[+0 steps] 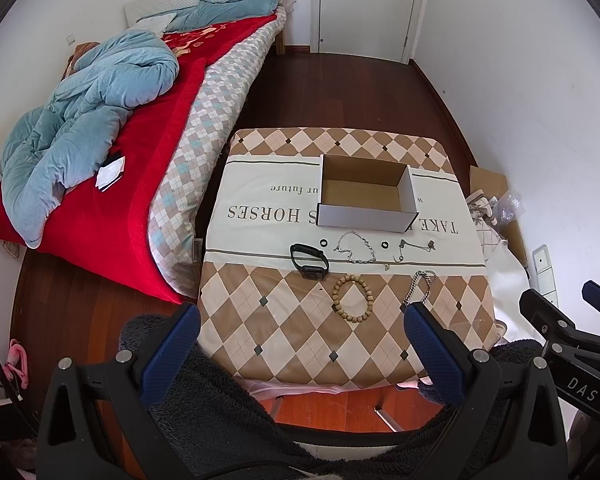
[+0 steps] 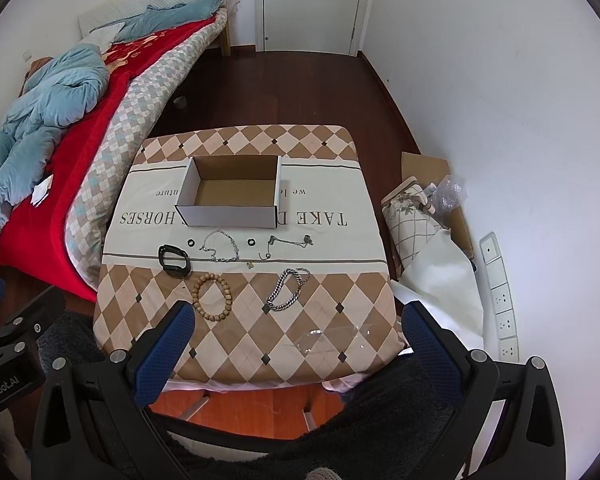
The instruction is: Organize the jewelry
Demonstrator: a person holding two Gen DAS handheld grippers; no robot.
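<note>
Currently both grippers, left (image 1: pixel 300 338) and right (image 2: pixel 298 334), have jaws wide apart, empty. Jewelry lies nearside of the box (image 2: pixel 230 196); chain (image 2: pixel 286 290) is nearest the right gripper, elongated toward it.

Both views are bright with soft, even daylight and only faint shadows. Strong fisheye bending curves the walls (image 2: pixel 500 80) and door (image 1: pixel 364 4), with black vignette corners. Focus is sharp centrally, softening toward the rim.
</note>
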